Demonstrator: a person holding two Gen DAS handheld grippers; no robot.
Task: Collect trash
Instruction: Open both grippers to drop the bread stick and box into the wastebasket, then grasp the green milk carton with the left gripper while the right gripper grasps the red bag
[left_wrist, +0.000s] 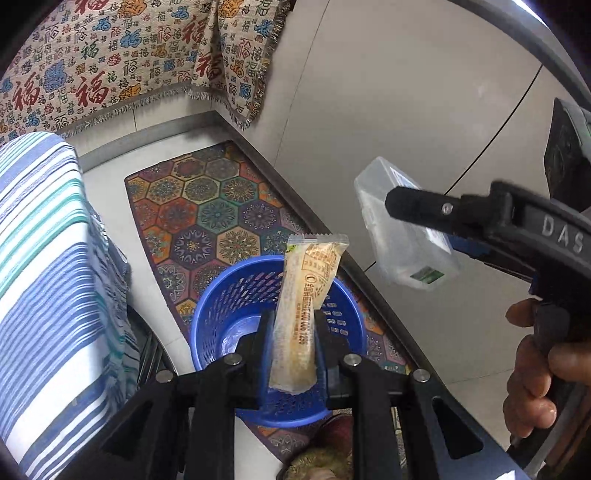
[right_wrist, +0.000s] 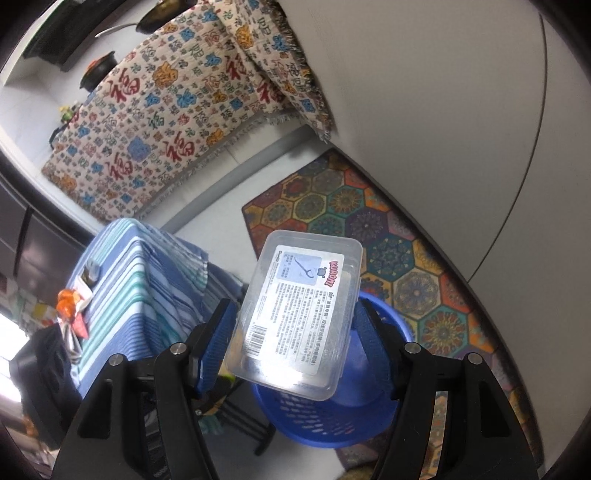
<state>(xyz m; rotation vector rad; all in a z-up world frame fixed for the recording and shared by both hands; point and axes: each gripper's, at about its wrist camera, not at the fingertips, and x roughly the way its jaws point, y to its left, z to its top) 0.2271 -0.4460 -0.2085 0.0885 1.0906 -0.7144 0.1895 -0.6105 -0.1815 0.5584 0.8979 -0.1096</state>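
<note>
My left gripper (left_wrist: 293, 326) is shut on a long yellowish snack packet (left_wrist: 310, 273), which stands upright between its jaws right above a blue perforated basket (left_wrist: 229, 295). My right gripper (right_wrist: 295, 328) is shut on a clear plastic box (right_wrist: 299, 306) with a white printed label. The blue pads press on its two sides, and it hangs over the basket (right_wrist: 306, 421). In the left wrist view the same box (left_wrist: 376, 184) hangs to the right of the basket, with one black finger (left_wrist: 417, 205) across it and a person's hand (left_wrist: 535, 369) on the handle.
The basket stands on a colourful hexagon-patterned rug (left_wrist: 207, 206). A blue-striped cloth covers a stand (right_wrist: 140, 280) to its left, with an orange wrapper (right_wrist: 68, 301) and small items on top. A fringed throw with red characters (left_wrist: 110, 66) hangs behind. A pale curved surface (left_wrist: 406, 110) fills the right.
</note>
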